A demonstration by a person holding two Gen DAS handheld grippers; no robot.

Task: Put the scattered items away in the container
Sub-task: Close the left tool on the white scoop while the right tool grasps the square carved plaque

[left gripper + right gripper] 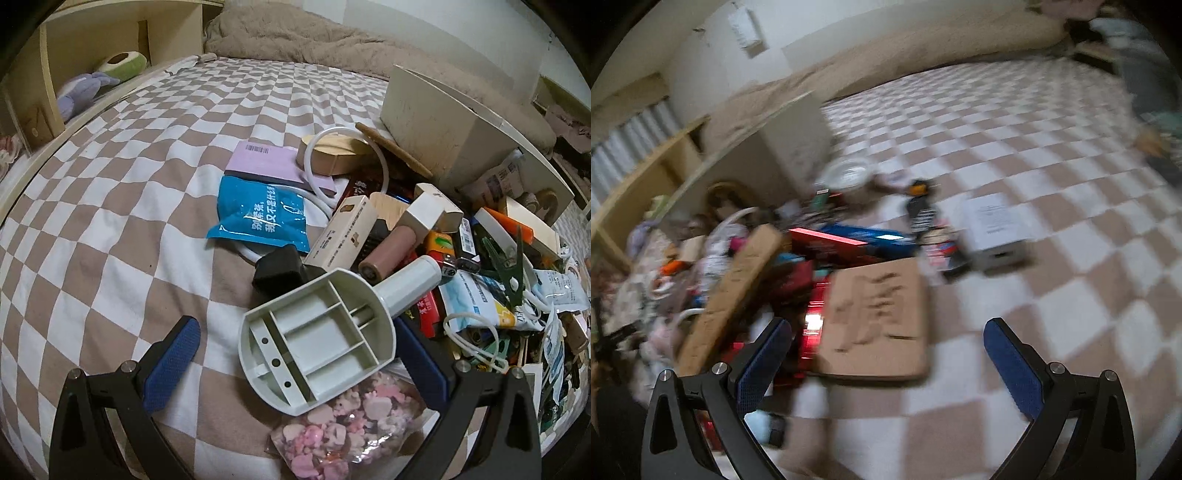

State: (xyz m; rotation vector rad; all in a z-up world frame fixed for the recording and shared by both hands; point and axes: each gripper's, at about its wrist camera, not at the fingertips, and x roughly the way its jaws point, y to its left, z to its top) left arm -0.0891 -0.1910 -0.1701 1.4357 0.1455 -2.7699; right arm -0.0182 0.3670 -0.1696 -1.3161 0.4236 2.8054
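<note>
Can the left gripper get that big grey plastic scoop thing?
Probably yes. The left gripper has its jaws open wide, and the grey scoop lies right between them on top of the pile, with nothing covering it.

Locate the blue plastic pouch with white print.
Left wrist view, centre: the blue plastic pouch lies on the checked bedsheet, overlapping the lilac flat box, left of the clutter pile.

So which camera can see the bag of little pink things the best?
The left wrist view. The clear bag of pink pieces lies sharp and close between the open left gripper, partly tucked under the grey ribbed scoop. The right wrist view is blurred, and I cannot pick the bag out there.
</note>
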